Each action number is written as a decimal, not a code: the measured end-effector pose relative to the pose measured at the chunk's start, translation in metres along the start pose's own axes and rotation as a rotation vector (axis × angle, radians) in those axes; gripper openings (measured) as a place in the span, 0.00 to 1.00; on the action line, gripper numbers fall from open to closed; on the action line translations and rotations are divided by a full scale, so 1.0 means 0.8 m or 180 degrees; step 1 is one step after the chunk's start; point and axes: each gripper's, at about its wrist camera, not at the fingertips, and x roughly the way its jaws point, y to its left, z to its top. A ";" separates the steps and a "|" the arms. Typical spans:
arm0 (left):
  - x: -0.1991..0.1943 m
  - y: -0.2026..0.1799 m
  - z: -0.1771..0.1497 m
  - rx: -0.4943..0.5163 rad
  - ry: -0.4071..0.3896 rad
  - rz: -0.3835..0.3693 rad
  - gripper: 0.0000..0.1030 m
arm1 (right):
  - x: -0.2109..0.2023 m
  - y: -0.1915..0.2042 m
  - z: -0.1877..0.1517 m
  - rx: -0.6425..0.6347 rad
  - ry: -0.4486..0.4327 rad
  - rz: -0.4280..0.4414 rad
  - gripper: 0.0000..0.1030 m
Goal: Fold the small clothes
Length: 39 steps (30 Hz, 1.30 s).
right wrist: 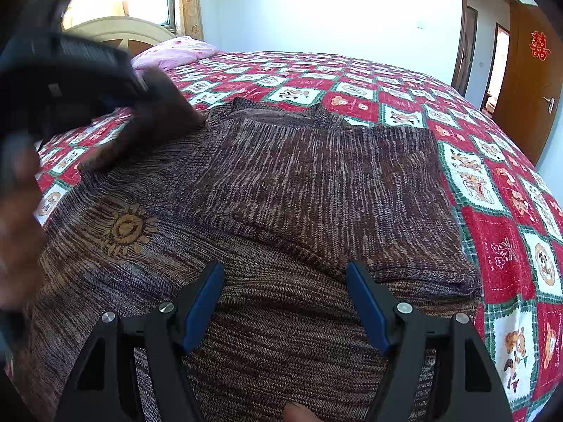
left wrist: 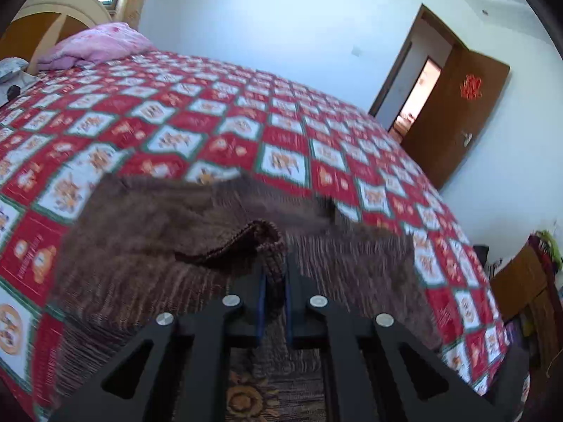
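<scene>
On the bed (right wrist: 499, 232), left gripper (left wrist: 273, 277) has its jaws clamped on the sweater's (right wrist: 299, 183) cuff. Right gripper (right wrist: 285, 281) hovers over it, jaws spread wide.

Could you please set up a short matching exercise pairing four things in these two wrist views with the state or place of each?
Things:
1. left gripper
2. right gripper
3. brown knit sweater
4. pink pillow

States or places:
A. open, above the knit
B. at the head of the bed
C. shut on a sweater edge
D. spread on the checked bedspread, one side folded over

Pairs: 1-C, 2-A, 3-D, 4-B
</scene>
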 end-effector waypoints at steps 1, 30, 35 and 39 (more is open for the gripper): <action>0.010 -0.004 -0.007 0.0045 0.0085 0.0010 0.09 | 0.000 0.000 0.000 0.0002 0.0001 0.0003 0.71; -0.044 0.170 -0.050 0.0410 0.0104 0.1636 1.00 | -0.027 0.047 0.060 -0.0103 -0.0157 0.0045 0.71; -0.049 0.182 -0.055 0.0232 0.0049 0.1419 1.00 | 0.018 0.096 0.105 -0.0382 -0.0029 -0.0054 0.71; -0.048 0.182 -0.057 0.0229 -0.0002 0.1400 1.00 | 0.063 0.138 0.117 -0.0786 0.0192 -0.0120 0.59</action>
